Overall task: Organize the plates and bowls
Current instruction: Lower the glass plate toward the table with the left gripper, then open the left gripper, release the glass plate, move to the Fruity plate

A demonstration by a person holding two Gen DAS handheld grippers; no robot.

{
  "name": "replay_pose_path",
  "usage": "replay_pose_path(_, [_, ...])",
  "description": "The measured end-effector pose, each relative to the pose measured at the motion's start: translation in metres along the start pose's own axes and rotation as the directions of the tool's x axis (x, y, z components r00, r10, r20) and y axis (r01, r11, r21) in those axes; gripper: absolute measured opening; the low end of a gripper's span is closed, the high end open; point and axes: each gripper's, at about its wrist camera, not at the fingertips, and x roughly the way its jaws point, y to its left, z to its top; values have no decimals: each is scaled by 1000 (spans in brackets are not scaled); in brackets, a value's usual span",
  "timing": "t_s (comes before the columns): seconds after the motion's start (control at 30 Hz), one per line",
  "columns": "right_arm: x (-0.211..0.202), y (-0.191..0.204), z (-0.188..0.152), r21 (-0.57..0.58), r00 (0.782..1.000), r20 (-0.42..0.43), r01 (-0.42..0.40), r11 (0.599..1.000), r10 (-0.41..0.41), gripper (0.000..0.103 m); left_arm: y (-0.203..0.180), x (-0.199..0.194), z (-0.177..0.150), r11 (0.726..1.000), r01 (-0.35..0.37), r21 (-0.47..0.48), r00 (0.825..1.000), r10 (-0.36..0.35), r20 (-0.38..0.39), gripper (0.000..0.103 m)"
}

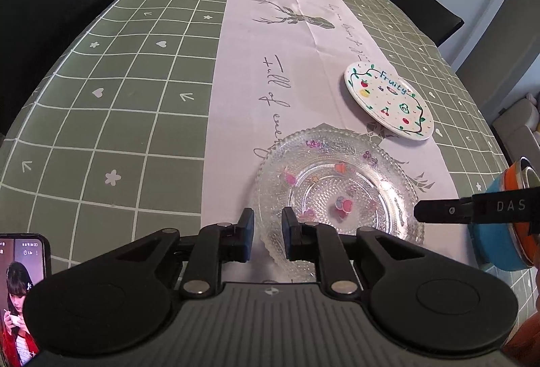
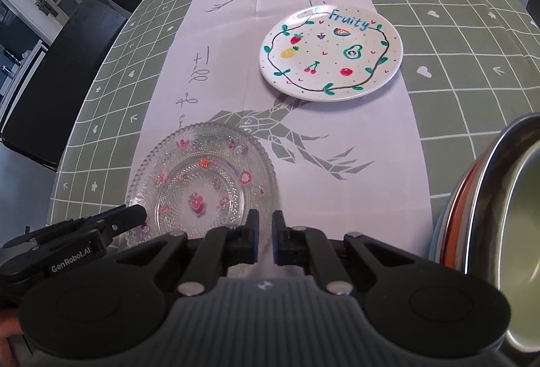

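A clear glass plate (image 1: 337, 195) is seen on the white runner (image 1: 270, 63), with the left gripper (image 1: 267, 233) spread apart over its near rim, nothing held. The right gripper (image 2: 265, 240) is parted narrowly, empty, beside that plate. The "Fruity" plate (image 2: 330, 53) lies farther along. 2 stacked bowls (image 2: 489, 198) sit at right.

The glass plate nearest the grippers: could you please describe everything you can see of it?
The glass plate is clear, round and shallow, with a beaded texture, a scalloped rim and small pink and orange flower stickers. It lies flat and empty, mostly on the pale table runner. The left tool straddles its near rim, fingers parted; actual contact is unclear. The white Fruity plate lies apart.
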Motion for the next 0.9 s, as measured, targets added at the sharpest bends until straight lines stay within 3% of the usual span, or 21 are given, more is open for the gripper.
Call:
replay_pose_path(0.3, [-3,-8,-1,14,999,-38,-28,1000,28,9,1,-9,2,999,12,43,1000,-11,-11,23])
replay_pose_path(0.37, [1,-10,-5,27,998,-51,-44,999,45,8,0,-8,1,999,19,48,1000,-18,-16,17])
replay_pose_path(0.47, [1,-10,-7,31,997,-45,-61,998,63,3,-1,-8,-1,999,15,47,1000,-14,-11,16])
replay_pose_path(0.73, [2,-8,-3,16,998,-33,-47,999,47,3,-3,-5,1,997,-3,73,1000,4,-11,12])
replay_pose_path(0.9, [-6,-11,0,18,997,-28,-69,997,70,6,-1,-17,8,997,-4,75,1000,2,31,21])
